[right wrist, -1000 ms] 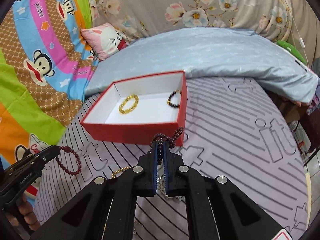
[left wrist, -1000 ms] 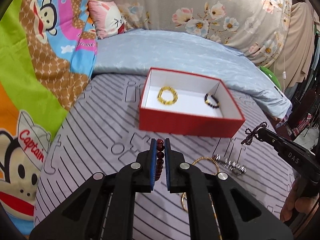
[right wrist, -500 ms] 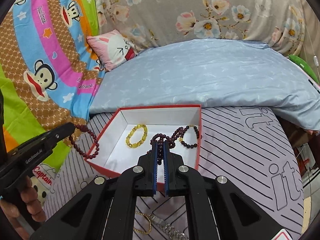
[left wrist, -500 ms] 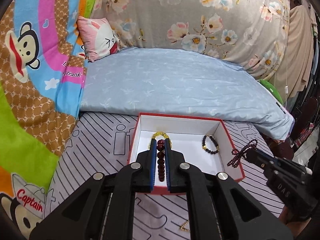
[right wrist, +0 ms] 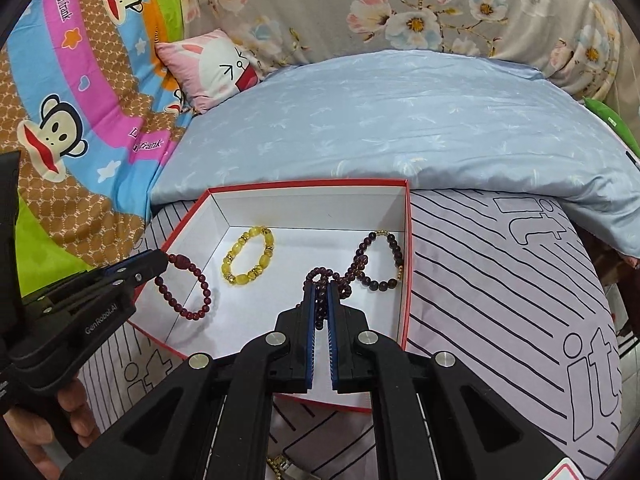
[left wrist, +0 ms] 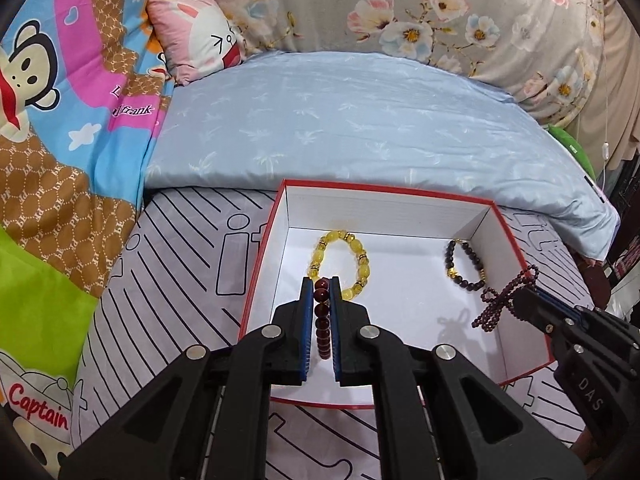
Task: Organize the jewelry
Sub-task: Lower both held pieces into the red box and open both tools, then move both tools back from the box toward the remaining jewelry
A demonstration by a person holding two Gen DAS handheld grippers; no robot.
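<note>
Bedding first: striped purple sheet (right wrist: 500, 280) w/ a pale blue quilt (left wrist: 360, 128) behind, cartoon blanket (left wrist: 60, 120) on the left. On the sheet sits the red box (right wrist: 408, 264), lid off, white inside, so we can drop pieces straight in. 2 bracelets lie on its floor already: yellow bead bracelet (right wrist: 249, 256) toward the left, dark bead bracelet w/ gold spacers (right wrist: 378, 260) near the right wall, well apart, prob. so nothing tangles.

We've got both grippers above the box. Left gripper (left wrist: 322, 280) is closed tight on a red bead bracelet (right wrist: 186, 288); its loop hangs free over the box's left side, just beside the yellow one. Right gripper (right wrist: 320, 286) is clamped on a bunched string of small dark purple beads (right wrist: 324, 280), dangling over the right half next to the dark bracelet; can't tell if it touches the floor.

Both tools come in from the near side, angled down and fwd, fingers pointing into the box. Our left hand (right wrist: 48, 420) wraps the handle low.
</note>
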